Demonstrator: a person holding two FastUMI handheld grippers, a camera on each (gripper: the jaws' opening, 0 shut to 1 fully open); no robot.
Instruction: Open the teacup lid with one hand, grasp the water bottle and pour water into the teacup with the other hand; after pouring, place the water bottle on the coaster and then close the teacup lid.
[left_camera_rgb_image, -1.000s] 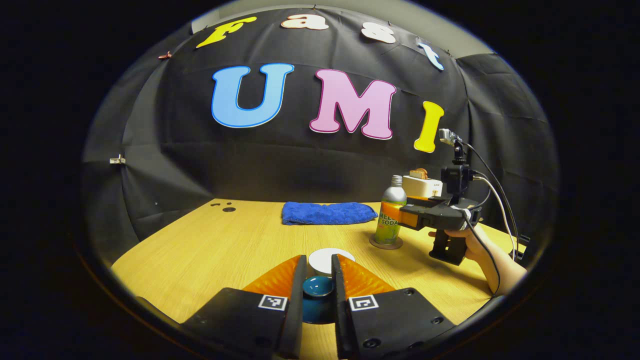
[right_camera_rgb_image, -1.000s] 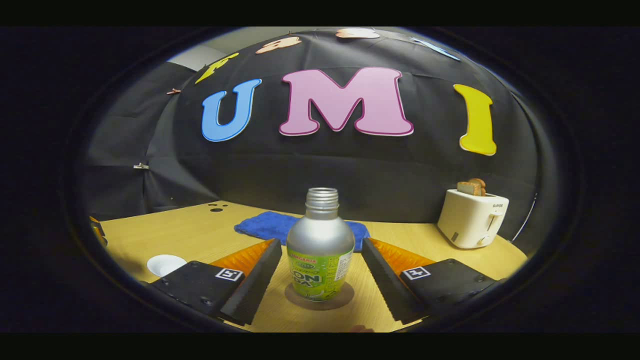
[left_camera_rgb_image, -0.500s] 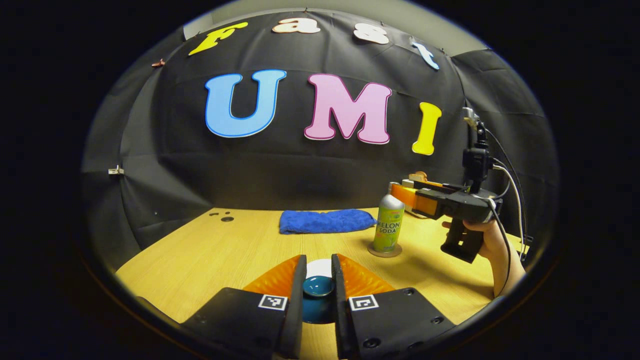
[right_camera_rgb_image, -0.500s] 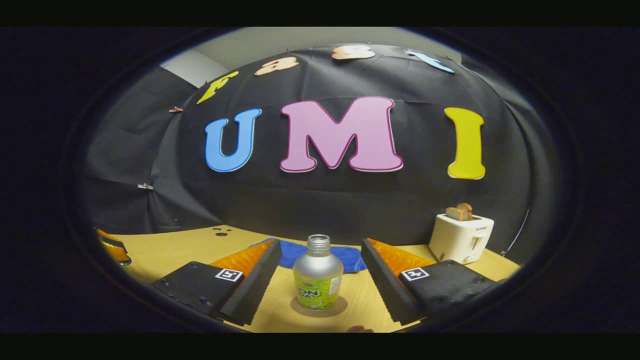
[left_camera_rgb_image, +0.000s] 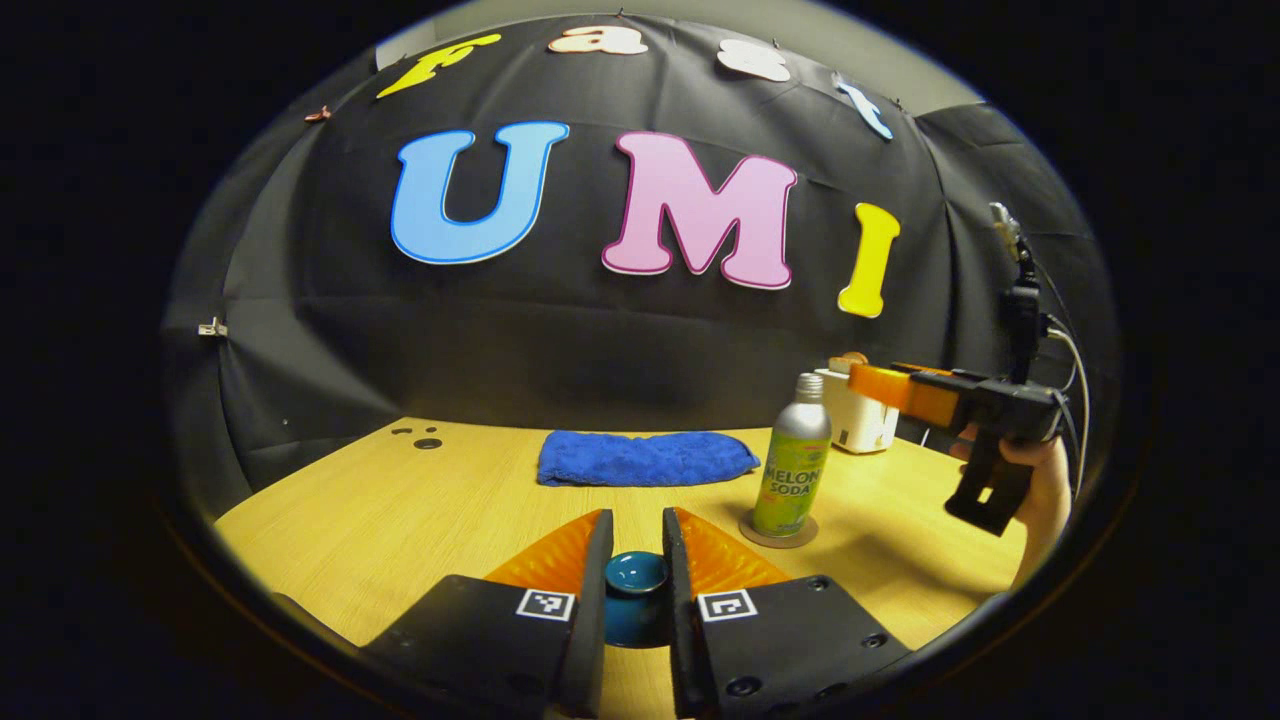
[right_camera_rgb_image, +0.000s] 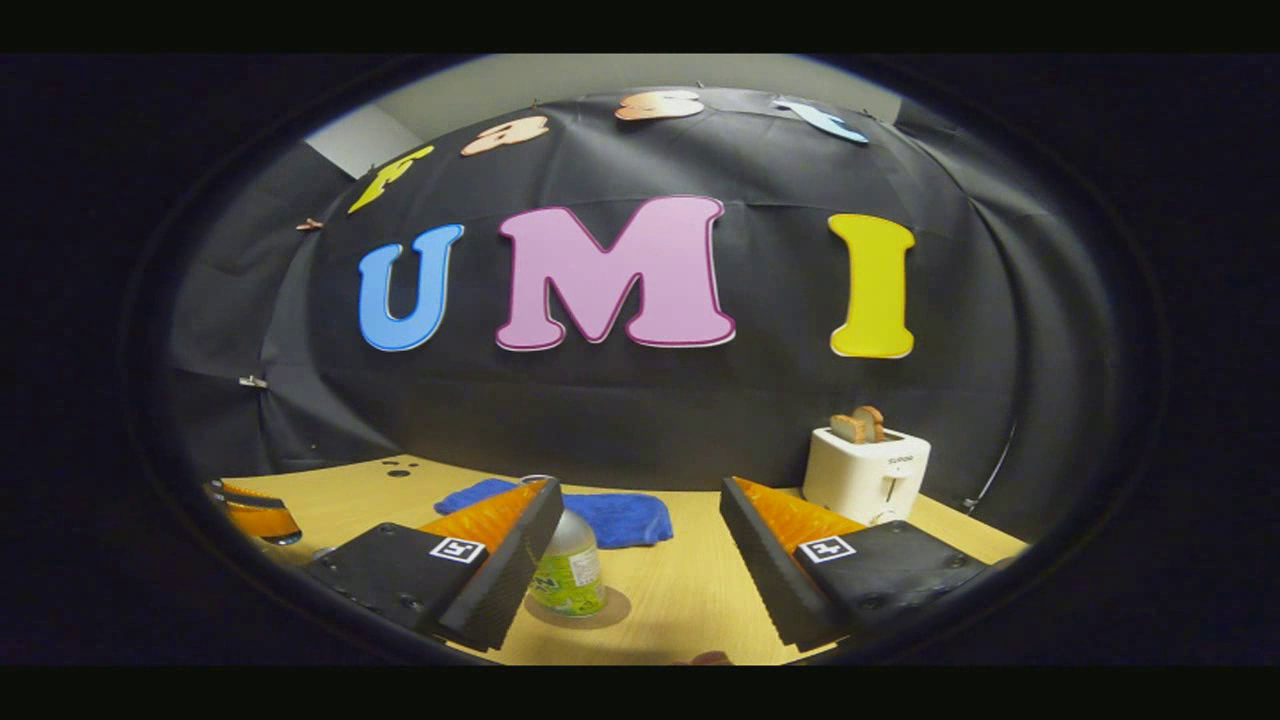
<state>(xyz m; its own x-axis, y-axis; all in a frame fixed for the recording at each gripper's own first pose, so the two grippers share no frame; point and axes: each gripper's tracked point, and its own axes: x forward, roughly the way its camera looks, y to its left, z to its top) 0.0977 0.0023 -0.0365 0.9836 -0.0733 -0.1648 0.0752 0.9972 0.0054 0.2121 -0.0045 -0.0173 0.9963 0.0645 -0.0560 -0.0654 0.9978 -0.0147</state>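
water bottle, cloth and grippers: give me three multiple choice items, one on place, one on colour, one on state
1. Where does the water bottle stand?
A. on the coaster
B. on the folded cloth
C. inside the toaster

2. What colour is the folded cloth?
A. red
B. blue
C. white

3. How is the right hand-held gripper?
A. shut on the bottle
B. shut on the toaster
C. open, holding nothing

Key:
1. A: the left gripper view shows the bottle's base on the round coaster.
2. B: the cloth at the back of the table is blue.
3. C: the right gripper view shows its fingers spread wide, with the bottle off behind the left finger.
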